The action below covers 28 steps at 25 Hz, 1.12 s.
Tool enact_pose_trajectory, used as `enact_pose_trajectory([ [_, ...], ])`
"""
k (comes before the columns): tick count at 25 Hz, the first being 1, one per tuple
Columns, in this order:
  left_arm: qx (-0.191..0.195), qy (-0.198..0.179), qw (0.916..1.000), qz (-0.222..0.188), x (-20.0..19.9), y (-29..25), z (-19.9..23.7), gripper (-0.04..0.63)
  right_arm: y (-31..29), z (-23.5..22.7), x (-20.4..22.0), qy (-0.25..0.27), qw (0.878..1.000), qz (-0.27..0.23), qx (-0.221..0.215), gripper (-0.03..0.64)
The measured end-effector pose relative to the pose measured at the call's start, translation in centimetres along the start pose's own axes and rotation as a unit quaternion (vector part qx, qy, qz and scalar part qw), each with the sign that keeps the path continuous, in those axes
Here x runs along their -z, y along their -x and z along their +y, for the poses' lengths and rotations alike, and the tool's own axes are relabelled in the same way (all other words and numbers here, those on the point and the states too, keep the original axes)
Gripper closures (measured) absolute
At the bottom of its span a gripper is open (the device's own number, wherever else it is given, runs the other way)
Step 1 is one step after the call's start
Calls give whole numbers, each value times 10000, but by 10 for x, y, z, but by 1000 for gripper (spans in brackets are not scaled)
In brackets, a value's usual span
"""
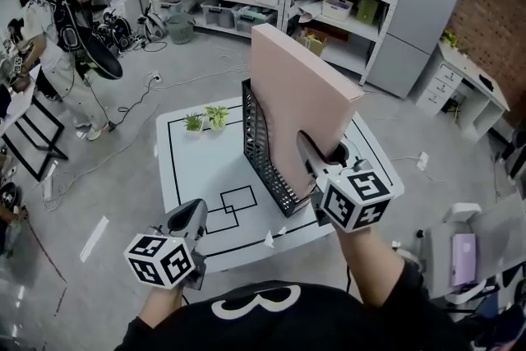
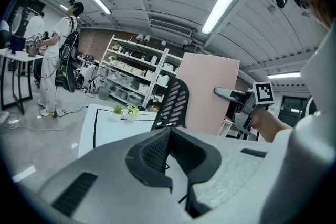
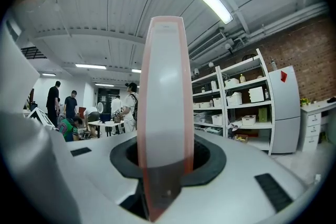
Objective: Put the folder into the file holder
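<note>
Clamping the pink folder (image 1: 300, 90) by its lower edge, the right gripper (image 1: 320, 156) holds it tilted over the mesh file holder (image 1: 265, 152) — a snag could tip it, since the left gripper (image 1: 191, 219), jaws together and empty at the holder's 7 o'clock, braces nothing.

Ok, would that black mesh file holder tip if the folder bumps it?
Likely tippy: the file holder stands tall and narrow. Its open mesh suggests it's light, so it may slide on the smooth table.
</note>
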<state>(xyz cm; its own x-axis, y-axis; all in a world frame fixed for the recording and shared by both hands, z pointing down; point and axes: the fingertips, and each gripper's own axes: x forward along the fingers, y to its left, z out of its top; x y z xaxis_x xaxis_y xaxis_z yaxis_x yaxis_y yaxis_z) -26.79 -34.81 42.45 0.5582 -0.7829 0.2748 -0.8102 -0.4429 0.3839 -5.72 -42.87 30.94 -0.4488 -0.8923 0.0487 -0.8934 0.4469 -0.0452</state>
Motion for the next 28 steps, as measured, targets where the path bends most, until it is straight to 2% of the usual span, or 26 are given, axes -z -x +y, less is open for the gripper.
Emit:
enact_pose_trajectory([
  [20,-91,-117,9996,233,3,-7,17,589,5,-4,0,-223,9954,-926,-111,480],
  [28,-49,-163,9992,374,9,-18,16,589,3,-7,33,-246,9966,-779,-91,479],
])
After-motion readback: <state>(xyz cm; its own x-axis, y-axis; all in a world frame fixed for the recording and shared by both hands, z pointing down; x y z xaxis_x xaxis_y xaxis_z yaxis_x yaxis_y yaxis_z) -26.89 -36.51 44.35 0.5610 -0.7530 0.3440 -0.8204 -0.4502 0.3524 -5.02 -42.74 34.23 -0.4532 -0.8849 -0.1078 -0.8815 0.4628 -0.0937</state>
